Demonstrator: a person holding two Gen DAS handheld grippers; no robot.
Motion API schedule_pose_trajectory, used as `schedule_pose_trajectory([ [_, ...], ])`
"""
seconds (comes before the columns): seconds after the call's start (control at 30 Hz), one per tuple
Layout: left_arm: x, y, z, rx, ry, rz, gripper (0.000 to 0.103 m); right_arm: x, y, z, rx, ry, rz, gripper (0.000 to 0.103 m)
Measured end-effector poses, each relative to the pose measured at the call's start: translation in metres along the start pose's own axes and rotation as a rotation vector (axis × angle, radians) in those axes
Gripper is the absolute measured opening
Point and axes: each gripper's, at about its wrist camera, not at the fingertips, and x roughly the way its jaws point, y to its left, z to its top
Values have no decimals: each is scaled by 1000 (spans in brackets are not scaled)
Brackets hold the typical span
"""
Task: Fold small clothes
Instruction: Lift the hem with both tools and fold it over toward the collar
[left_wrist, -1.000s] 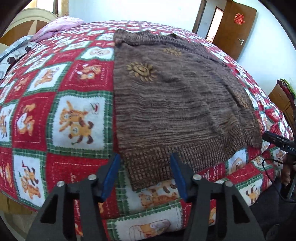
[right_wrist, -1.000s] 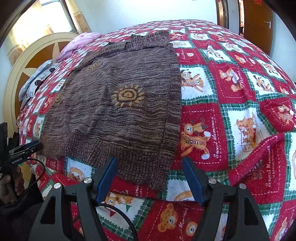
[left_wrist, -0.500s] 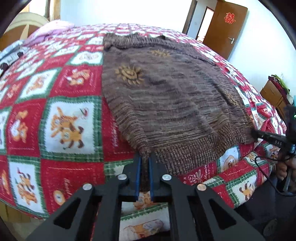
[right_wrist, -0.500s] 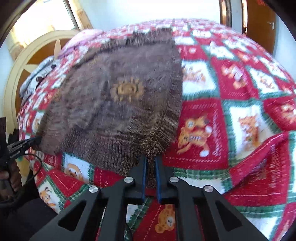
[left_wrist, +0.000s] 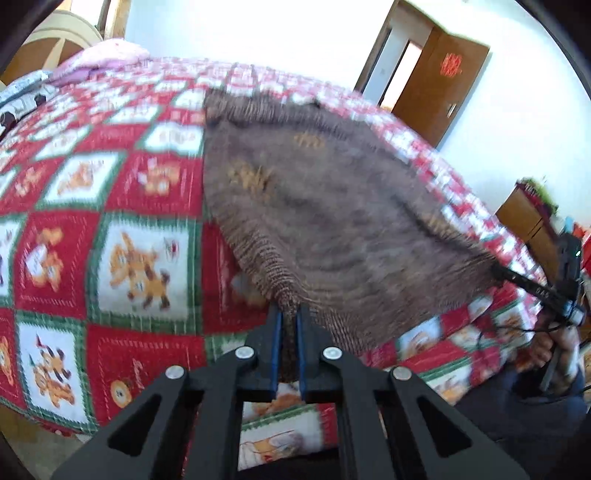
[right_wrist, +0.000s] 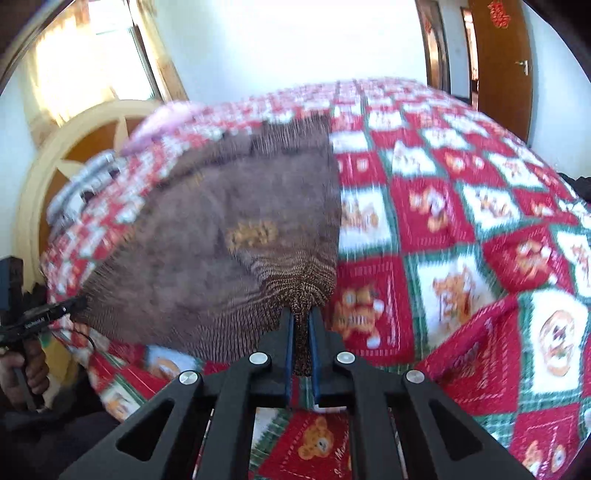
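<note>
Bed quilt (left_wrist: 147, 192), red/green bear patchwork, carries the brown knit sweater (left_wrist: 332, 206) spread flat. Left gripper (left_wrist: 289, 317) clamped on one hem corner, right gripper (right_wrist: 300, 321) clamped on the other; hem raised off the quilt. Both views motion-blurred.

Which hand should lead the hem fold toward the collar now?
Neither is clearly better: the left tongs and right tongs are each shut on a hem corner of the brown sweater, already lifted off the bedspread. Move both together.
</note>
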Motion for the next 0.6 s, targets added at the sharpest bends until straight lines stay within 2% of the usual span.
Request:
schedule_pose_trajectory([
  [0.13, -17, -1, 9, -18, -54, -39, 7, -3, -15, 4, 84, -8, 53, 7],
  [0.33, -12, 5, 24, -73, -47, -89, 7, -15, -3, 17, 83, -55, 105, 7],
  [0.47, -16, 1, 42, -67, -84, -101, 7, -20, -3, 38, 96, -82, 142, 7],
  [0.6, -22, 3, 68, -67, -147, -125, 7, -18, -6, 66, 88, -113, 134, 7],
])
